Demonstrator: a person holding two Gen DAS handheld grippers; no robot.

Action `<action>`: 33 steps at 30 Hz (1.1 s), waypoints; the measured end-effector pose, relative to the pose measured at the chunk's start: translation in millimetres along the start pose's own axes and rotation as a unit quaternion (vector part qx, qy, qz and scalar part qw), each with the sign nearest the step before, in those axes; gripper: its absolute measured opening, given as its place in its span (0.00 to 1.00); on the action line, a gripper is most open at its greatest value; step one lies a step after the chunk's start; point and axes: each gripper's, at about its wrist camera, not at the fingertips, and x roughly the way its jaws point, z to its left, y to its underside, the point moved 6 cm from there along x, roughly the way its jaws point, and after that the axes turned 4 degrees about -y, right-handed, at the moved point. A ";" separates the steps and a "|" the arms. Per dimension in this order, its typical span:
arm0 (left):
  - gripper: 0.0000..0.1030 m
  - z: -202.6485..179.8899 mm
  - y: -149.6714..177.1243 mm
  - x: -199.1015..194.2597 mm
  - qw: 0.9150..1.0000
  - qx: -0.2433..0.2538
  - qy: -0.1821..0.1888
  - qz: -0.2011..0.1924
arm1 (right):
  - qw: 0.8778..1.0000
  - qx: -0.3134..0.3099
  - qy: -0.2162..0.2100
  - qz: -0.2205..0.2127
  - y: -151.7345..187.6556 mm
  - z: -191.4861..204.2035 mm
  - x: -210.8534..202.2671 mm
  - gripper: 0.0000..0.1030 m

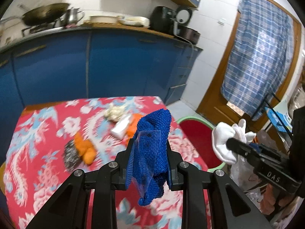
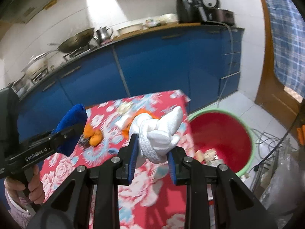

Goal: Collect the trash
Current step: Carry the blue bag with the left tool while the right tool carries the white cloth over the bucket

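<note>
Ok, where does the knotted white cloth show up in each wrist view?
Left wrist: white cloth at right, on the right hand-held gripper.
Right wrist: white cloth at centre, clamped between the fingers.
Shared landmark: the red bucket beside the table.

Even indoor light, with a bright glare patch on the white wall tiles (image 2: 99, 2). Motion blur smears the tablecloth (image 1: 47, 133) pattern; fisheye edges bend into black corners.
</note>
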 end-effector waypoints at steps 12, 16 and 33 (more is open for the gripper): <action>0.27 -87.8 -24.9 37.3 0.997 0.048 0.058 0.019 | 0.997 0.057 0.047 -0.017 -25.8 -78.6 -13.8 0.31; 0.27 -116.0 -28.1 56.8 0.995 0.058 0.072 0.027 | 0.996 0.072 0.056 -0.011 -20.5 -100.5 -10.5 0.31; 0.28 -169.3 15.5 166.2 0.989 0.105 0.061 0.087 | 0.987 0.141 0.076 0.018 17.3 -178.6 24.8 0.32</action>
